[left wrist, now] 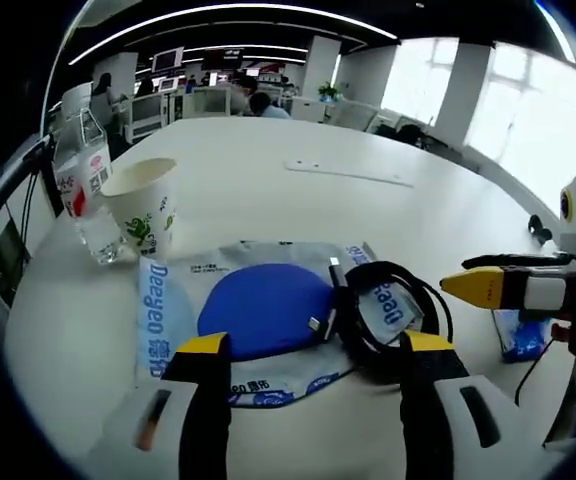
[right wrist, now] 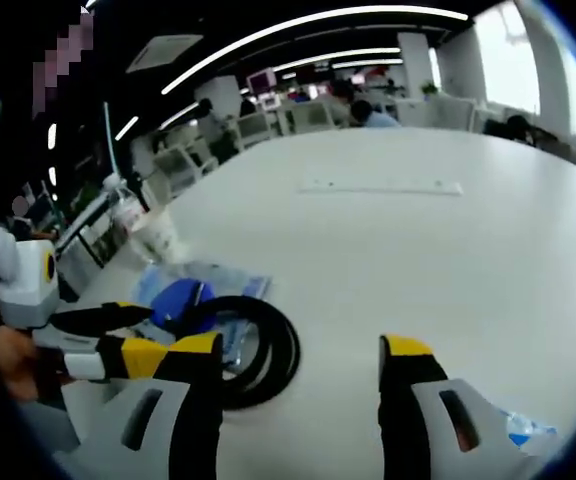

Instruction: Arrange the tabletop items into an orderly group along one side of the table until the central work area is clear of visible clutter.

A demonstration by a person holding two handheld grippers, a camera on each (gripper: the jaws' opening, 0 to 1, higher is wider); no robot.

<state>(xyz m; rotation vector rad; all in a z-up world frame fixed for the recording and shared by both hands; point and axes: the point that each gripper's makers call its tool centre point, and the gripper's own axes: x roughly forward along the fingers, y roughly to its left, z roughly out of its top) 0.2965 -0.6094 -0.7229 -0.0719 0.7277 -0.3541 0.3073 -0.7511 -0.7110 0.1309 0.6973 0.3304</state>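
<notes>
A clear plastic package (left wrist: pixel 258 312) with a blue pad inside lies flat just ahead of my left gripper (left wrist: pixel 315 345), whose jaws stand open and empty. A black coiled cable (left wrist: pixel 393 318) rests on the package's right end. Behind them are a paper cup (left wrist: pixel 146 205) and a plastic bottle (left wrist: pixel 80 175), both upright. My right gripper (left wrist: pixel 493 278) reaches in from the right, near the cable. In the right gripper view, my right gripper (right wrist: pixel 301 347) is open over bare table, with the cable (right wrist: pixel 260 350), package (right wrist: pixel 183 300), cup (right wrist: pixel 158 235) and left gripper (right wrist: pixel 118 335) to its left.
A small blue packet (left wrist: pixel 518 335) lies at the right beside a thin dark cord, also visible as a blue packet (right wrist: pixel 523 430). A flat white strip (left wrist: pixel 350 172) lies mid-table. The white table (right wrist: pixel 418 260) spreads wide beyond. Desks and people fill the office behind.
</notes>
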